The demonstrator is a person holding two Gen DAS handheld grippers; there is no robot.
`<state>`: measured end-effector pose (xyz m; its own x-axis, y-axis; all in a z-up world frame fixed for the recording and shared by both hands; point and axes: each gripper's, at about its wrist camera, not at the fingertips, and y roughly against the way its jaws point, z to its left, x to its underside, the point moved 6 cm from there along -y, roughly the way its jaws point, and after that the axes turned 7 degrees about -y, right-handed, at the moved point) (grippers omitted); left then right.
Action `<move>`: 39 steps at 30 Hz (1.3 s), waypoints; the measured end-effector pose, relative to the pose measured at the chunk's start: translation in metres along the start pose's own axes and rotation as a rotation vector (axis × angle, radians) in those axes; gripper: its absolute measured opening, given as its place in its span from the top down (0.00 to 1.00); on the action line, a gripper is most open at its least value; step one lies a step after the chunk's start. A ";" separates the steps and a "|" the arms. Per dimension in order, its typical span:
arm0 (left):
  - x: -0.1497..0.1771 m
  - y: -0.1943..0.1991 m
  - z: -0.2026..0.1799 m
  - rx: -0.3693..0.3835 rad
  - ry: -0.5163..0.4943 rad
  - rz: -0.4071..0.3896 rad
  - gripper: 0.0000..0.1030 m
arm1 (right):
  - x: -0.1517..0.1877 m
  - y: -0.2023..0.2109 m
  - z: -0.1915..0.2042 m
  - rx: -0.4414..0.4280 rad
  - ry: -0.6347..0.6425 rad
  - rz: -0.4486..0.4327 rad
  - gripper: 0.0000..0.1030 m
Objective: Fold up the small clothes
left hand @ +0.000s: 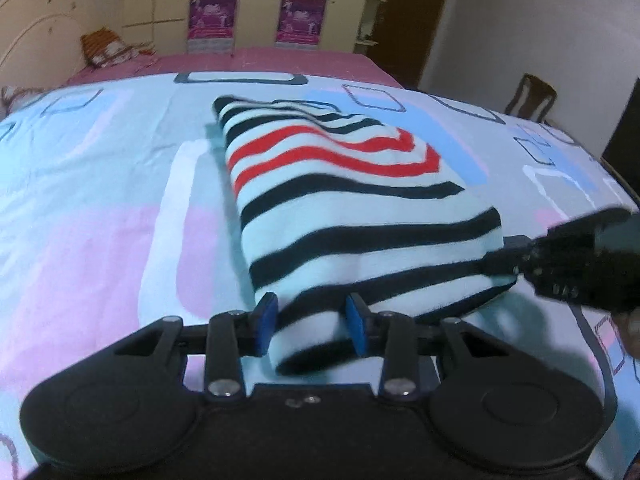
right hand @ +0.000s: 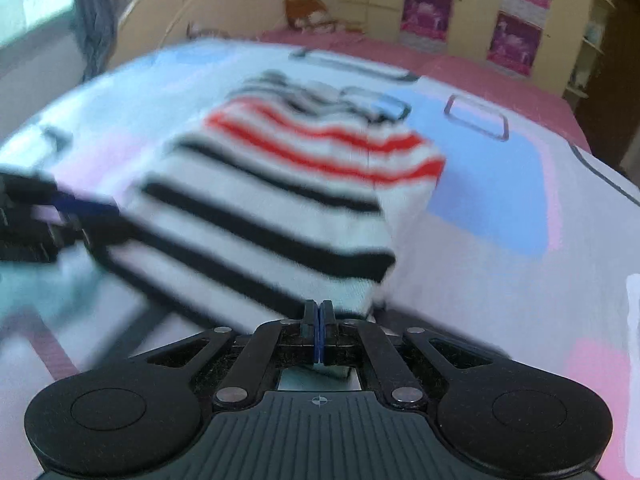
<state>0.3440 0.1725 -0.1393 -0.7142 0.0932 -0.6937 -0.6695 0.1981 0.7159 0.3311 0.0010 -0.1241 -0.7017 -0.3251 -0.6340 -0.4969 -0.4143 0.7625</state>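
Note:
A folded striped garment [left hand: 340, 184], white with black and red bands, lies on the patterned bedsheet [left hand: 100, 200]. My left gripper [left hand: 311, 322] has its blue pads pressed against a thick folded corner at the garment's near end. My right gripper [left hand: 504, 260] comes in from the right and is pinched on the other near corner. In the right wrist view, which is blurred, the garment [right hand: 280, 200] stretches away from my right gripper [right hand: 320, 320]. Its pads are together with a thin edge of cloth between them. The left gripper [right hand: 80, 212] holds the corner at the left.
Beyond the pastel sheet lies pink bedding [left hand: 280, 60], with an orange-and-white cloth [left hand: 108, 48] by the curved headboard [left hand: 36, 32]. A wardrobe with pink posters [left hand: 300, 8] stands behind. A wooden chair [left hand: 532, 98] and a dark panel [left hand: 624, 140] are off the bed's right side.

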 end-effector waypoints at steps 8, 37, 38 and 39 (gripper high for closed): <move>0.004 0.042 -0.017 -0.087 -0.031 -0.063 0.20 | 0.000 0.050 -0.008 -0.011 -0.137 -0.099 1.00; 0.055 0.210 -0.132 -0.191 -0.005 -0.239 0.00 | 0.104 0.270 0.044 0.092 -0.287 -0.308 0.00; 0.056 0.213 -0.135 -0.191 -0.009 -0.243 0.00 | 0.106 0.274 0.043 0.094 -0.289 -0.311 0.00; 0.057 0.216 -0.137 -0.193 -0.010 -0.251 0.00 | 0.109 0.279 0.043 0.095 -0.292 -0.316 0.00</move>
<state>0.1308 0.0865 -0.0129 -0.5202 0.0748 -0.8508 -0.8517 0.0278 0.5233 0.0940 -0.1129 0.0250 -0.6160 0.0646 -0.7851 -0.7453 -0.3706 0.5543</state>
